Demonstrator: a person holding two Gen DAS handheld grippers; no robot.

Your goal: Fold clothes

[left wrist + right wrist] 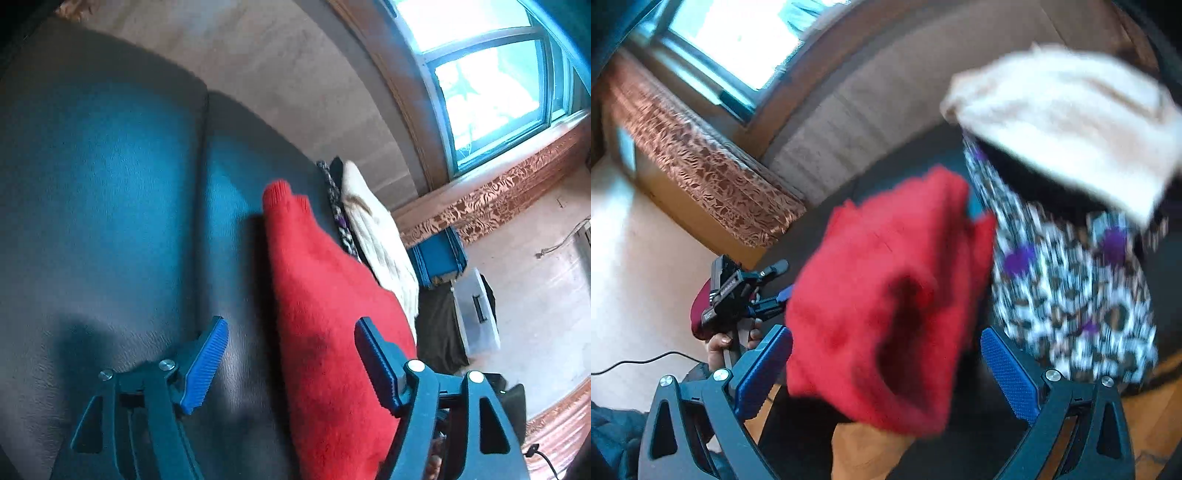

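Both my grippers stand released, jaws wide apart. My left gripper [291,363] hovers at the near edge of the folded red sweater [332,317], which lies on the dark sofa [110,184] beside a cream garment [376,236]. My right gripper [886,373] frames the sweater without touching it.

Left gripper [291,363] and right gripper [886,373], jaws of both spread wide, gripping nothing.
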